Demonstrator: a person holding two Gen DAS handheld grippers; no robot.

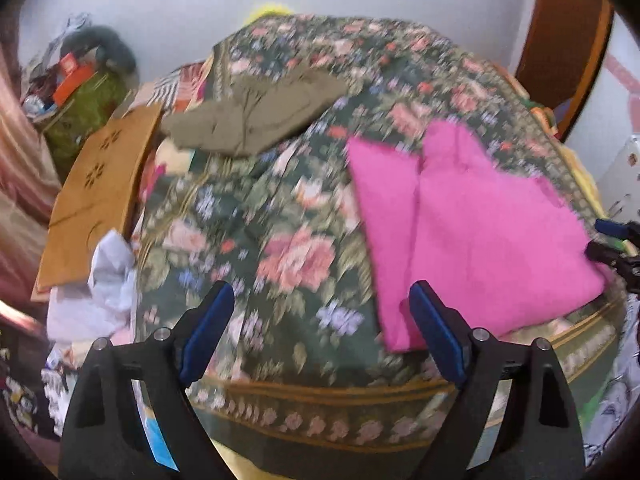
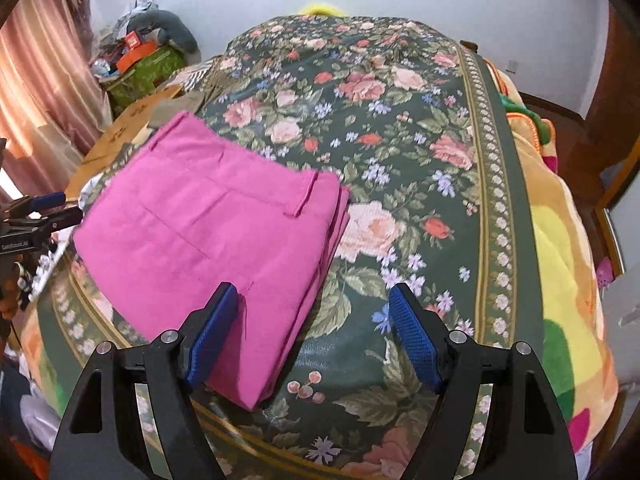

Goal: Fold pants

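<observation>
Pink pants (image 2: 208,248) lie folded near the bed (image 2: 400,128) edge. Left gripper (image 1: 322,330) and right gripper (image 2: 312,334) fingers wide, empty. Risk: a snagged layer could unfold the stack.

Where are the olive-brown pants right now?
In the left wrist view, the olive-brown pants lie folded at the bedspread's far left, near the cardboard box, apart from the pink pants.

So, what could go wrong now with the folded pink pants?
1. The pink pants lie close to the near edge of the floral bedspread; a nudge might slide them off.
2. The right tool hangs open right over the fold's corner, and could catch and reopen it.
3. The left tool, also open, is near the opposite side.
</observation>
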